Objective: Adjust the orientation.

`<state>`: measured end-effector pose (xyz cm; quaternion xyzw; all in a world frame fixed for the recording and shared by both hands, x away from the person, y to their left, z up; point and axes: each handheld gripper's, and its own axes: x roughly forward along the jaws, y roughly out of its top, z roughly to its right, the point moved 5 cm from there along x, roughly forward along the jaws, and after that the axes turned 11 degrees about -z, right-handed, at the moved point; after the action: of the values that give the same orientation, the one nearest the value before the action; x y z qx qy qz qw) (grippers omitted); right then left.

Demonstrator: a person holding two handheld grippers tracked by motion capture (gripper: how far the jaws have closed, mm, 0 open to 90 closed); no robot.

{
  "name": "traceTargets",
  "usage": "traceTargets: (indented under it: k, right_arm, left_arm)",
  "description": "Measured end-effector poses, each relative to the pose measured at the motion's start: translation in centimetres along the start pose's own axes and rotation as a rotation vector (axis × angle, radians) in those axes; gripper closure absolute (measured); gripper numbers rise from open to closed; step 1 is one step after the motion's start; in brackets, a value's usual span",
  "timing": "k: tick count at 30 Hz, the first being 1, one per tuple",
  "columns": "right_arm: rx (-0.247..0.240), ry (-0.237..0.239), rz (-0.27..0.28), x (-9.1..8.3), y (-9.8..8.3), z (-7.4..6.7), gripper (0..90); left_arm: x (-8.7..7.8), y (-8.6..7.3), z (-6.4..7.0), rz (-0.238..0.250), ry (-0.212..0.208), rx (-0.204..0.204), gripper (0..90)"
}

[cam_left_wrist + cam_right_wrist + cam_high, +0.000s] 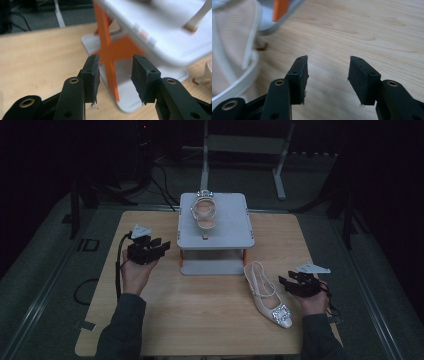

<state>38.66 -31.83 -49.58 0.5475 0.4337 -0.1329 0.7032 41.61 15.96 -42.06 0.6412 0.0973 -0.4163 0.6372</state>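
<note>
One cream heeled shoe (204, 213) lies on top of a small white rack (227, 227) with orange legs (108, 50) at the back middle of the table. Its mate, a cream shoe (267, 295) with a jewelled buckle, lies on the tabletop in front of the rack's right side. My left gripper (161, 245) is held open just left of the rack, nothing between its pads (93, 75). My right gripper (286, 281) is open beside the right of the table shoe (234, 50), apart from it, empty.
The wooden table (200, 320) stands on a grey floor, with cables (165, 180) and a white frame (245, 145) behind it. Both forearms come in from the bottom edge. Bare wood lies in front of the rack.
</note>
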Motion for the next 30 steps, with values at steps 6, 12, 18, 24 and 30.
traceTargets:
  k: [6, 12, 18, 24, 30]
  right_arm:
    - [-0.028, 0.036, 0.004, -1.5, -0.9, -1.5, 49.5]
    - [-0.047, 0.076, 0.03, -3.2, -2.0, -3.0, 48.8]
    - [-0.106, 0.092, -0.026, -2.7, -3.0, -4.2, 57.2]
    - [-0.176, 0.115, -0.077, -1.3, -2.7, -5.0, 85.5]
    - [-0.24, 0.117, -0.081, -0.8, -2.2, -5.4, 87.7]
  left_arm:
    - [2.1, -4.0, 0.0, -0.049, 0.059, -0.017, 59.1]
    - [3.6, -6.6, -0.1, -0.09, 0.07, -0.029, 58.9]
    - [4.5, -9.0, -0.8, -0.118, 0.059, -0.081, 58.8]
    - [4.9, -9.1, -0.8, -0.13, 0.051, -0.079, 58.8]
    - [5.5, -9.2, -0.6, -0.147, 0.053, -0.067, 58.7]
